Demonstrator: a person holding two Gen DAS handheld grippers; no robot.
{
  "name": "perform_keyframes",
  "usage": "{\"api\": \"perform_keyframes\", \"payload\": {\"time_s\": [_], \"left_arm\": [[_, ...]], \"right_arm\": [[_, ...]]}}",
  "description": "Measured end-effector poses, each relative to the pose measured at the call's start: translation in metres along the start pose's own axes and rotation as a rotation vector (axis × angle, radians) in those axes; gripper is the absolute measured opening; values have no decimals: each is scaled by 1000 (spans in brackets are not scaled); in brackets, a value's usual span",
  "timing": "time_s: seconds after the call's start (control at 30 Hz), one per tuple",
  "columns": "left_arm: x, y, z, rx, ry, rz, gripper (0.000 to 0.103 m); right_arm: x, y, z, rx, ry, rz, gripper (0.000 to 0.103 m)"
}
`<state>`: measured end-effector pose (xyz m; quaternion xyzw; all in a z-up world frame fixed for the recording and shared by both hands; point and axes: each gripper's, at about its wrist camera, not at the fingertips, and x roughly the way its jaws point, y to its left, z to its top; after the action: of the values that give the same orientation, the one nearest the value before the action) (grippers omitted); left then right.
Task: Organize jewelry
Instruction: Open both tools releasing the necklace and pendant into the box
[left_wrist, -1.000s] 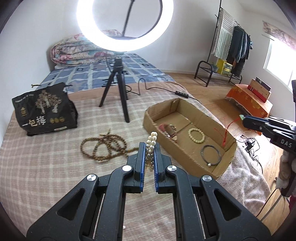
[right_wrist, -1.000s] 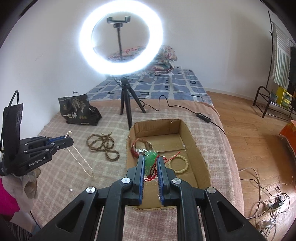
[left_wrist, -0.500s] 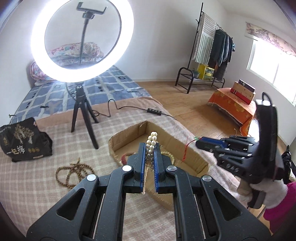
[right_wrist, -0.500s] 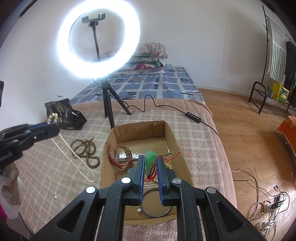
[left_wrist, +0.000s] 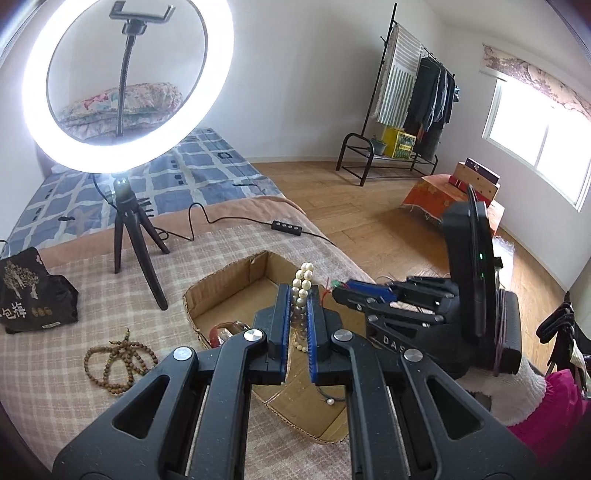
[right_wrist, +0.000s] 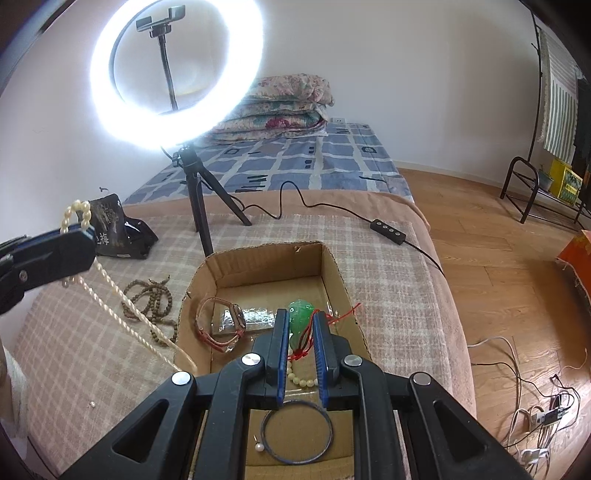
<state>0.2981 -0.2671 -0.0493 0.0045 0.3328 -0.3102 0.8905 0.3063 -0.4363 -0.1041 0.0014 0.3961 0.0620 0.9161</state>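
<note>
My left gripper (left_wrist: 297, 295) is shut on a pearl necklace (left_wrist: 303, 282), held above the cardboard box (left_wrist: 225, 275); the strand (right_wrist: 122, 299) hangs down over the box's left edge in the right wrist view. My right gripper (right_wrist: 300, 325) is shut on a green pendant (right_wrist: 300, 312) with a red cord, over the box (right_wrist: 334, 269). The box holds a watch (right_wrist: 221, 319), a cream bead bracelet (right_wrist: 301, 378) and a dark cord ring with a pearl (right_wrist: 295, 432). A brown bead necklace (left_wrist: 118, 360) lies on the blanket left of the box.
A ring light on a tripod (left_wrist: 125, 206) stands behind the box, its cable and controller (right_wrist: 388, 227) trailing right. A black snack bag (left_wrist: 29, 291) sits at the far left. The bed edge drops to wood floor on the right.
Both grippers moved nearer over the box. The left one swung right with the pearls, and the strand now trails to the box's left wall. The right gripper still holds the pendant.
</note>
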Motion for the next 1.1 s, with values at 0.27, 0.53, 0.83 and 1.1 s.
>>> {"api": "perform_keyframes", "payload": {"time_s": [0.27, 0.53, 0.83, 1.1], "left_arm": [[29, 5, -29, -4, 89, -4, 6], [46, 2, -54, 6, 146, -12, 6], [48, -6, -64, 43, 179, -41, 24], [33, -7, -70, 76, 147, -2, 46]], "right_arm": [[25, 2, 14, -10, 13, 13, 11], [47, 7, 23, -21, 34, 17, 11], [52, 4, 24, 24, 19, 23, 41], [40, 0, 23, 59, -5, -9, 81]]}}
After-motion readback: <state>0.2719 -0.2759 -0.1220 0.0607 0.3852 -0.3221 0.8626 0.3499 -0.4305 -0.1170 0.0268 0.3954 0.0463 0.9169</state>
